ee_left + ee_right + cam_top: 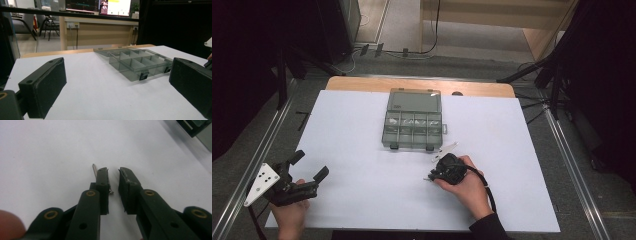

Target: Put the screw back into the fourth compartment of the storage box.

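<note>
Right gripper view: right gripper (113, 173) jaws nearly together, a narrow gap left; screw (94, 170) lies on white table (45, 157) partly hidden behind one jaw, contact unclear. Left gripper (117, 82) jaws wide apart.

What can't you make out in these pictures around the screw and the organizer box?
- Screw, right gripper view: its middle is hidden behind one jaw of the right hand-held gripper, so whether the pads press it is unclear.
- Organizer box, high view: compartment contents too small.
- Box, right gripper view: cut off by the top right corner.
</note>
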The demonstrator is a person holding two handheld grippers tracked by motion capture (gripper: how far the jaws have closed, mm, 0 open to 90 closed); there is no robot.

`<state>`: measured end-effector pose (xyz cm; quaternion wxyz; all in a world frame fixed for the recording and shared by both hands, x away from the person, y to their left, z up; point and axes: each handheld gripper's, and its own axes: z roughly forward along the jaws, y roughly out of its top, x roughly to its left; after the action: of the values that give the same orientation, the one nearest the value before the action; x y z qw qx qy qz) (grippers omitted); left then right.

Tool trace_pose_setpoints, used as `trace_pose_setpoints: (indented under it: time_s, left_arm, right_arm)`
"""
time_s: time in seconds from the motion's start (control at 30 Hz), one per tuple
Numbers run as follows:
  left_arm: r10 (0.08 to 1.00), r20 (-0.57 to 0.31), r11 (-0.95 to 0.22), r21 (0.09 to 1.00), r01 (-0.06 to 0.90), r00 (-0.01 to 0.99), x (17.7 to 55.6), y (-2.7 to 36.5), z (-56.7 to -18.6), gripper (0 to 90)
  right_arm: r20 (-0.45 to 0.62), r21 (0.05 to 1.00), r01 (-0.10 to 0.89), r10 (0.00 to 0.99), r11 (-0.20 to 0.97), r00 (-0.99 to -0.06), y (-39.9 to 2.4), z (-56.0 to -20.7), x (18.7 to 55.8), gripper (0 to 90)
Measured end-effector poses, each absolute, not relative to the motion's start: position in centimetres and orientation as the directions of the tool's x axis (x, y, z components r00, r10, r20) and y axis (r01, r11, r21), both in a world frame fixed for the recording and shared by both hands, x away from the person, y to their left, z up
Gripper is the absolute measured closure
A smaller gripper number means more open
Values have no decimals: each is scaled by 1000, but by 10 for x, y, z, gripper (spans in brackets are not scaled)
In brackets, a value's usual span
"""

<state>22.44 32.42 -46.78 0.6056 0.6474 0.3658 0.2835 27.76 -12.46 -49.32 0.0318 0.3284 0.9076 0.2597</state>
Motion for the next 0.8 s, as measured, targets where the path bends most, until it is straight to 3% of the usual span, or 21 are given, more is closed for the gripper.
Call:
trace_pose_setpoints:
  time_s: [0.2, 0.27, 0.8]
  left_arm:
    - [816, -72, -6, 991, 134, 573, 224, 323, -468, 12]
    - [816, -69, -11, 991, 135, 574, 224, 322, -468, 12]
    - [815, -72, -8, 991, 134, 575, 225, 322, -468, 12]
  right_arm:
    - [27, 495, 508, 572, 705, -820, -119, -494, 273, 856]
    - [41, 492, 514, 571, 703, -820, -119, -494, 273, 892]
    - [105, 535, 560, 608, 633, -787, -128, -479, 279, 895]
